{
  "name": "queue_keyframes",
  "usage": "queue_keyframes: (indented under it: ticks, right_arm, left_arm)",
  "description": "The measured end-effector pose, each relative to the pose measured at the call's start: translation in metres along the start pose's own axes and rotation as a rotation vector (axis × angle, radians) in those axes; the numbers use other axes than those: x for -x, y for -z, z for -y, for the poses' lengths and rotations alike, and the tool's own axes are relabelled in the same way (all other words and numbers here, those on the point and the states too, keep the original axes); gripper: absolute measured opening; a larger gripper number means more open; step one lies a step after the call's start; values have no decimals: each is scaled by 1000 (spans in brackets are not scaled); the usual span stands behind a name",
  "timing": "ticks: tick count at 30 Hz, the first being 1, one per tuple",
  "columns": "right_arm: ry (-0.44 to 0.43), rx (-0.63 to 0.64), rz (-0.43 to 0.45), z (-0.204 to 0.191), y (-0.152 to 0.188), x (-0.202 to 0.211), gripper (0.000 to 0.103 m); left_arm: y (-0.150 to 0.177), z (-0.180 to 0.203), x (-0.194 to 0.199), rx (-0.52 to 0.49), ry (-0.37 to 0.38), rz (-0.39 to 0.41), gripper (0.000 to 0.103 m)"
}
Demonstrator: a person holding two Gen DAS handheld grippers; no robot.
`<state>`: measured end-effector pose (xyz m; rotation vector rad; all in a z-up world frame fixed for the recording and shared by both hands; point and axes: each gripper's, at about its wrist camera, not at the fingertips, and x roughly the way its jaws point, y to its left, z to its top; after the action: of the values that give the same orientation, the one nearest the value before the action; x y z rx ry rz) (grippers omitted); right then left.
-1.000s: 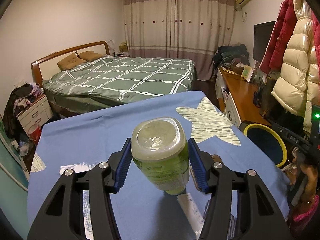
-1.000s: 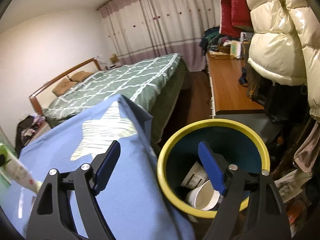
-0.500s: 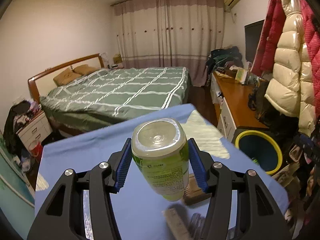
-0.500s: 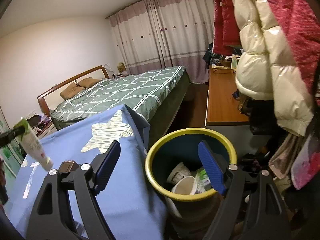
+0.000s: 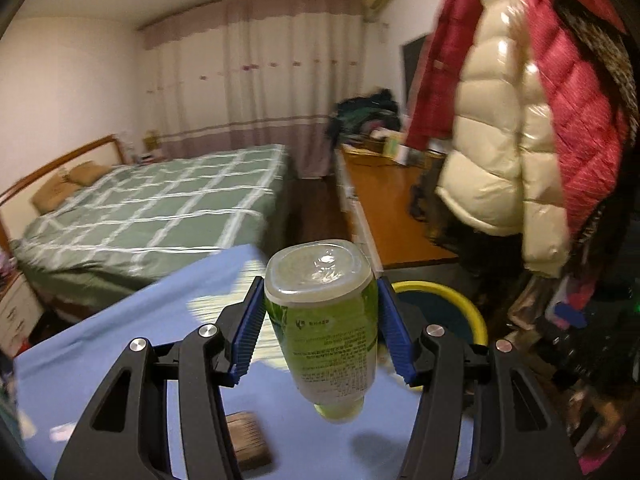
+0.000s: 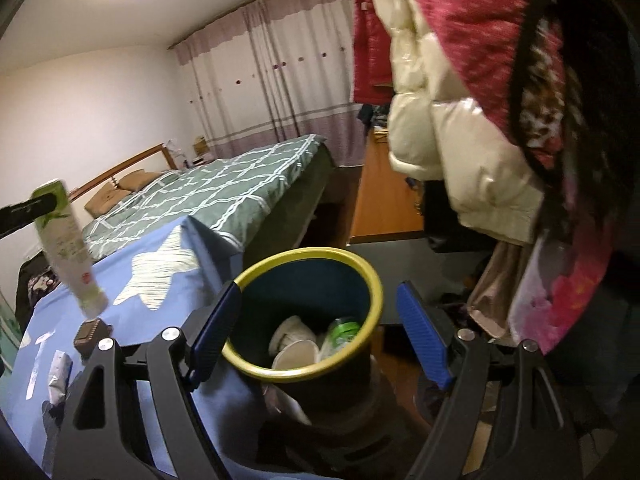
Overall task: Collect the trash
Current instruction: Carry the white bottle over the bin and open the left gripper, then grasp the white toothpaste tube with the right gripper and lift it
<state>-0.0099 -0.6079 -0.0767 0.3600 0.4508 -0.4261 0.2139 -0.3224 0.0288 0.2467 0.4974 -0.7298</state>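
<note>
The left gripper (image 5: 320, 332) clamps a green bottle (image 5: 324, 320), neck down, above the blue-covered bench (image 5: 120, 344), with the yellow-rimmed bin (image 6: 304, 320) just beyond the bench edge. The right gripper (image 6: 316, 332) hangs wide apart and empty over the bin. The bottle should clear the rim and sit over the bin's mouth before release, to avoid a bounce off the rim.
</note>
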Motion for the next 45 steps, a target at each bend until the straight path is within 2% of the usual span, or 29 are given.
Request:
queue_keyframes:
  ticks: [8,11,12,13,14,16,20,22,28,34,38,42,45]
  right_arm:
    - [22,-74,-15,37,8,-1,76]
    - [33,-92,-21,47,10,-2,76]
    - [34,-102,-24,50,12,-3,76]
    - [35,-108,-27,52,12,-4,76]
    - [36,-112,-35,54,14,-6,76]
    - [33,-115,-42,55,15,-8,76]
    - [23,-108,-58,50,17,-13,76]
    - [9,-105,-66,45,18,-17,76]
    - [-23,-58,-86,17,19,-20,76]
    - [-67,19,-108,-28,20,-25,76]
    - [-141,85,-162,-73,26,-37,76]
    - [-215,162,-195,-121,32,-44,76]
    - [-285,232,-226,-165,37,-48,76]
  left_arm:
    - [-18,95,-98,-78,120,-81,55]
    - [-16,117,-135,-92,124,-112,55]
    - [-15,121,-146,-92,125,-123,58]
    - [-14,122,-152,-89,112,-125,71]
    - [-14,122,-159,-82,90,-119,75]
    - [-16,117,-162,-62,74,-115,77]
    - [-18,94,-134,-29,49,-78,79]
    - [-15,75,-112,-23,28,-52,86]
    - [9,4,-33,30,-78,11,89]
    - [57,-85,40,128,-263,44,91]
    - [101,-149,82,229,-412,62,92]
    - [140,-201,103,304,-521,49,92]
    - [166,-232,111,351,-573,39,92]
